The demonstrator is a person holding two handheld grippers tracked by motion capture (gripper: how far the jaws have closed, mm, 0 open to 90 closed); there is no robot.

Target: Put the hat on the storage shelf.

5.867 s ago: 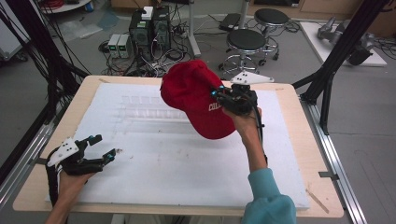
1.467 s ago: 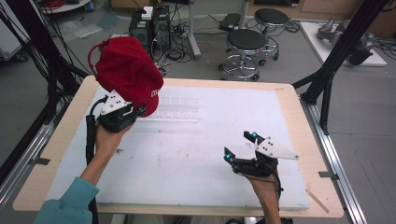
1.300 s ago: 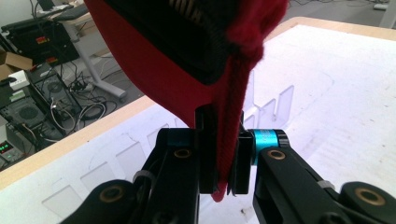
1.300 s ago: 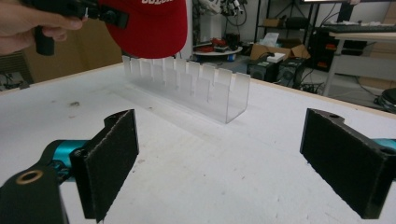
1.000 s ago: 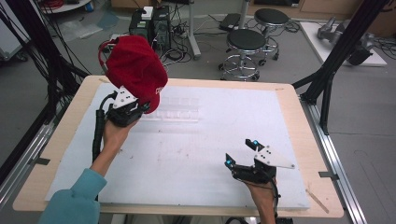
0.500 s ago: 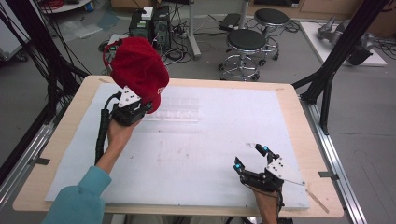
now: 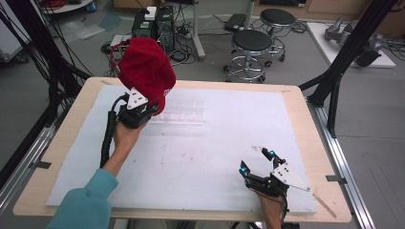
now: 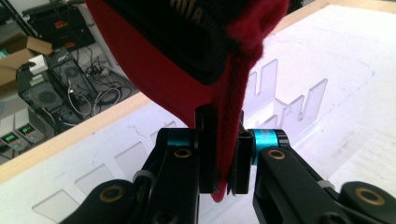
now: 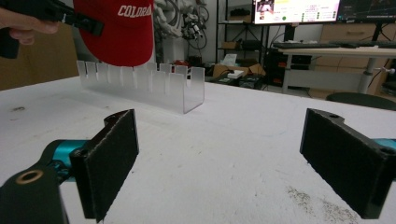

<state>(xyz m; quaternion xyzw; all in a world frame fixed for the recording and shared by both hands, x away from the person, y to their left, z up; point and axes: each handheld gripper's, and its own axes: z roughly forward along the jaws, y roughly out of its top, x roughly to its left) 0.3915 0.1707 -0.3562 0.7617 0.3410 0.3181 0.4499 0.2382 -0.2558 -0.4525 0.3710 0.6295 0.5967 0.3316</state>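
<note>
A red baseball cap [image 7: 143, 71] with white lettering hangs in the air over the table's far left. My left gripper [image 7: 142, 110] is shut on the cap's lower edge; in the left gripper view the red cloth [image 8: 177, 60] is pinched between the two pads of that gripper [image 8: 223, 161]. A clear acrylic slotted rack [image 7: 184, 113] stands on the white mat just right of that gripper. My right gripper [image 7: 257, 160] rests low near the front right, open, with nothing between its jaws. From the right gripper [image 9: 224, 158] I see the cap [image 9: 123, 32] above the rack [image 9: 149, 86].
The white mat [image 7: 215, 157] covers a wooden table [image 7: 310, 143]. Black frame posts [image 7: 344, 62] stand at the right and left edges. Stools [image 7: 250, 45] and computer boxes [image 7: 153, 19] sit on the floor beyond the far edge.
The cap went from the right gripper to the left one. Lately the left gripper carried it right, toward the rack. The right gripper pulled back toward the front right edge, still open.
</note>
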